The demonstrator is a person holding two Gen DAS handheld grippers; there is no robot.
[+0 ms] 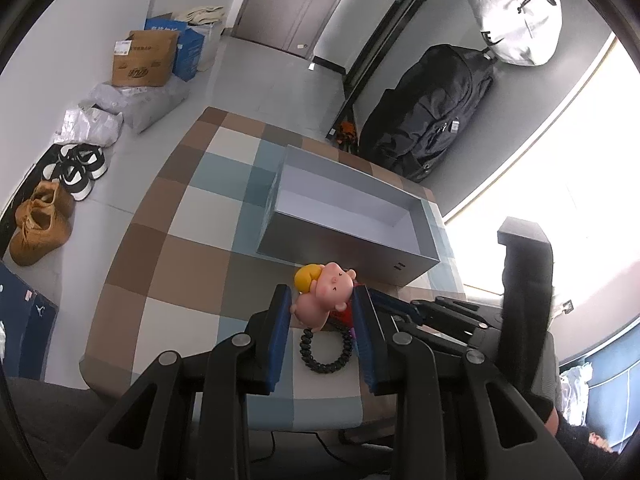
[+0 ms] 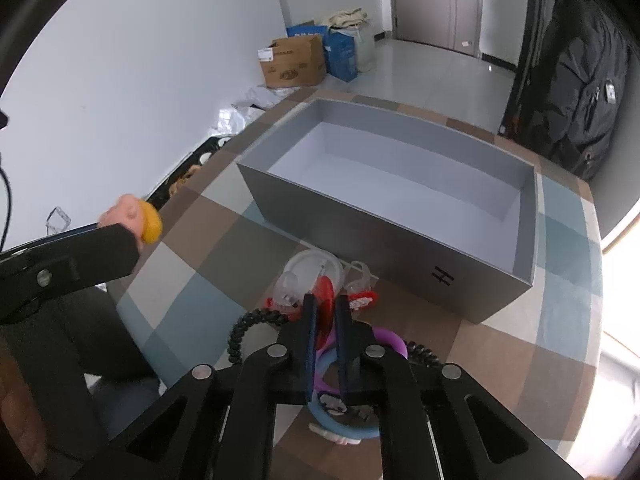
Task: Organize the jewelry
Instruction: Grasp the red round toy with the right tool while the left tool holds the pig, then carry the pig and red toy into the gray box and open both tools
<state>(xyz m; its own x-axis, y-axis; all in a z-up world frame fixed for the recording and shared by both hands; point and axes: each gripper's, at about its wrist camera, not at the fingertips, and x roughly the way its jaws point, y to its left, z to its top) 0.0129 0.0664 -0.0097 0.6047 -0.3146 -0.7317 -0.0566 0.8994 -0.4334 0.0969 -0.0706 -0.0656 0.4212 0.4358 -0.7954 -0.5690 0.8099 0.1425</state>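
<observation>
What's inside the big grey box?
Nothing shows inside the grey box: just its bare pale floor and walls. Its near wall hides the strip of floor right behind it.

Black bead bracelet (image 2: 240, 336) partly hidden behind right gripper (image 2: 325, 316), blue ring (image 2: 344, 432) too.

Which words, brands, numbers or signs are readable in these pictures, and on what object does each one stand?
"H", a black mark: on the near wall of the grey box.
Brown carton: printed logo and white label, too blurred to read.
Blue carton: white lettering, too blurred to read.
Black backpack: small tag, too small to read.
White bag: dark logo, not legible.
</observation>
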